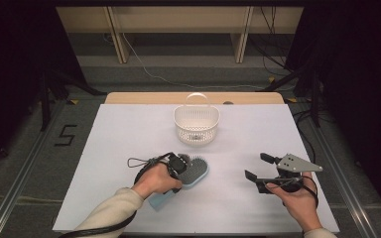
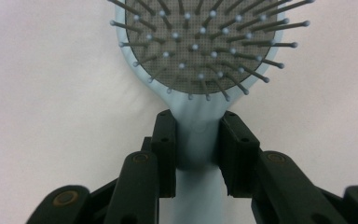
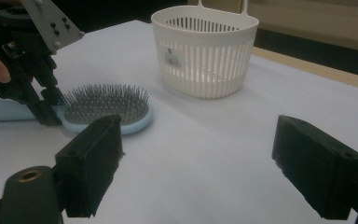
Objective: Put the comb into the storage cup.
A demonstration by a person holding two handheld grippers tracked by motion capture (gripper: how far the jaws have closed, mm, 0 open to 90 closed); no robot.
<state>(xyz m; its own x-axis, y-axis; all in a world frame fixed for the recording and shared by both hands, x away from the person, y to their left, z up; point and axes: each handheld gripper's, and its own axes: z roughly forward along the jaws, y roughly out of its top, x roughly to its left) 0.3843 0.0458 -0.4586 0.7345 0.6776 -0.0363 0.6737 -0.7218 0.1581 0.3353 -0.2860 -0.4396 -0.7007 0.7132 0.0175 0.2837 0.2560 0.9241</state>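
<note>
With the hairbrush [image 1: 194, 172] lying bristles-up on the white table [image 1: 129, 139], I've got the left gripper [image 2: 196, 140] clamped on its light-blue handle neck, just below the bristle pad. Left gripper view confirms it: both black pads [image 2: 165, 140] press the handle from either side, and the brush head runs straight away from the jaws. In the high view the left gripper [image 1: 181, 166] sits over the handle at front-left of centre, brush flat on the table. Right gripper [image 1: 258, 168] is well apart, front-right, held in the right hand [image 1: 297, 198]; jaws stand wide apart, with nothing between them. Right gripper view looks through that gap [image 3: 198, 154] at bare table, brush [image 3: 107, 107] to its left. White slotted basket [image 1: 196, 124] with a loop handle stands upright beyond the brush, near the table's far middle, not touching it. There's something small and dark inside the basket; I can't tell what.
</note>
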